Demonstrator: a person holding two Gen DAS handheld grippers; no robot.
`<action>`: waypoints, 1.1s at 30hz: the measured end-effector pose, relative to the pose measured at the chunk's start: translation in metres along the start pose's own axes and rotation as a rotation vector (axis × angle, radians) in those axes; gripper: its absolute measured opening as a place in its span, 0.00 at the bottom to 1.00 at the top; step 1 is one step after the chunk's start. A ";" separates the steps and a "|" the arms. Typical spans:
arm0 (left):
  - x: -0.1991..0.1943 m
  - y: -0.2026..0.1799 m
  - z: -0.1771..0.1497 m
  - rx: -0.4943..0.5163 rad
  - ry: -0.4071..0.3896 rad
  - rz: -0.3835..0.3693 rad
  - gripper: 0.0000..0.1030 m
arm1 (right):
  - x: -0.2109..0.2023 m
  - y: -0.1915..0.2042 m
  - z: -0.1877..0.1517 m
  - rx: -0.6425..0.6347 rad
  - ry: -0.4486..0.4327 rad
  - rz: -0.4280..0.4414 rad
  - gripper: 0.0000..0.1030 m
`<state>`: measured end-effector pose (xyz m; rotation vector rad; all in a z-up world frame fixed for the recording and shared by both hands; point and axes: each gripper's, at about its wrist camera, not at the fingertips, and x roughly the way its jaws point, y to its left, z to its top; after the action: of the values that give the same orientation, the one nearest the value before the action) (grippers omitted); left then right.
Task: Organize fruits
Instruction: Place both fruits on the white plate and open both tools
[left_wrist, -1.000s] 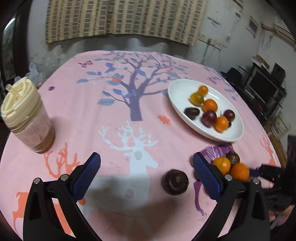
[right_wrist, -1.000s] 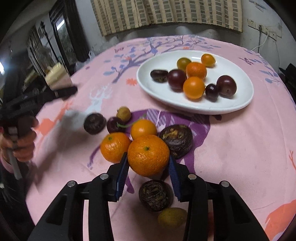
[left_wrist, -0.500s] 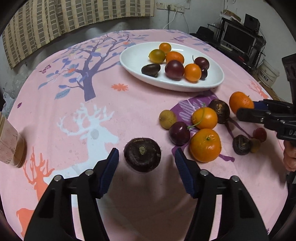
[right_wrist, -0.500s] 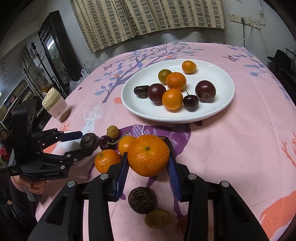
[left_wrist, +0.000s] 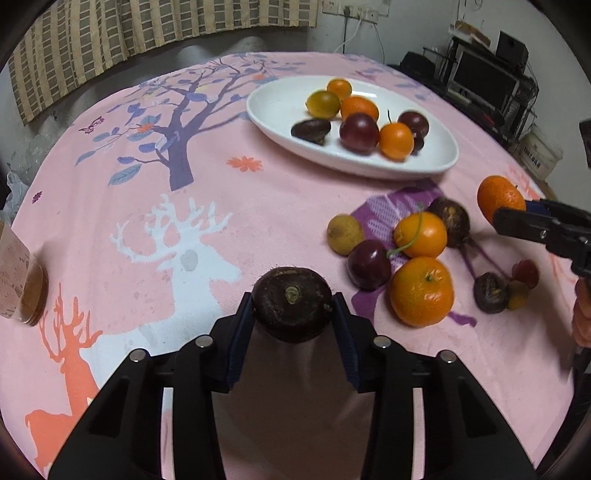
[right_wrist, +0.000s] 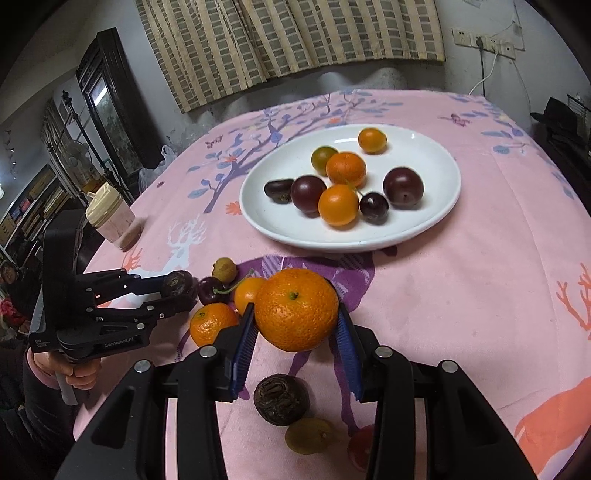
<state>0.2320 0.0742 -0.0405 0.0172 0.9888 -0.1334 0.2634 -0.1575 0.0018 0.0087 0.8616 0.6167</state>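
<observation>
My left gripper (left_wrist: 293, 314) is shut on a dark brown round fruit (left_wrist: 292, 303), just above the pink tablecloth. It also shows in the right wrist view (right_wrist: 177, 286). My right gripper (right_wrist: 295, 325) is shut on a large orange (right_wrist: 296, 309) and holds it above the cloth; the orange also shows in the left wrist view (left_wrist: 499, 198). A white oval plate (right_wrist: 424, 229) holds several oranges, plums and a cherry. Loose fruits lie near the grippers: oranges (left_wrist: 421, 291), a dark cherry (left_wrist: 368, 264), a yellow-brown fruit (left_wrist: 345, 234), and a wrinkled dark fruit (right_wrist: 280, 399).
A lidded cup (right_wrist: 110, 218) with a brown drink stands at the table's left edge. The round table's edge curves close on all sides. Shelves and electronics (left_wrist: 487, 77) stand beyond the right side. A curtain hangs on the back wall.
My left gripper has closed on the dark brown fruit, which lay between its open fingers before. My right gripper has risen slightly with the orange.
</observation>
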 end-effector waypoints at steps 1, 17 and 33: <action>-0.006 0.002 0.004 -0.018 -0.018 -0.015 0.40 | -0.006 0.001 0.004 -0.018 -0.047 -0.017 0.41; 0.047 -0.020 0.150 -0.125 -0.125 -0.011 0.49 | 0.048 -0.061 0.075 0.110 -0.120 -0.155 0.43; -0.046 0.007 0.058 -0.243 -0.251 0.067 0.94 | 0.027 -0.016 0.047 -0.056 0.083 -0.060 0.59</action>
<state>0.2560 0.0820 0.0297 -0.1851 0.7471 0.0463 0.3176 -0.1462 0.0098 -0.0939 0.9212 0.5878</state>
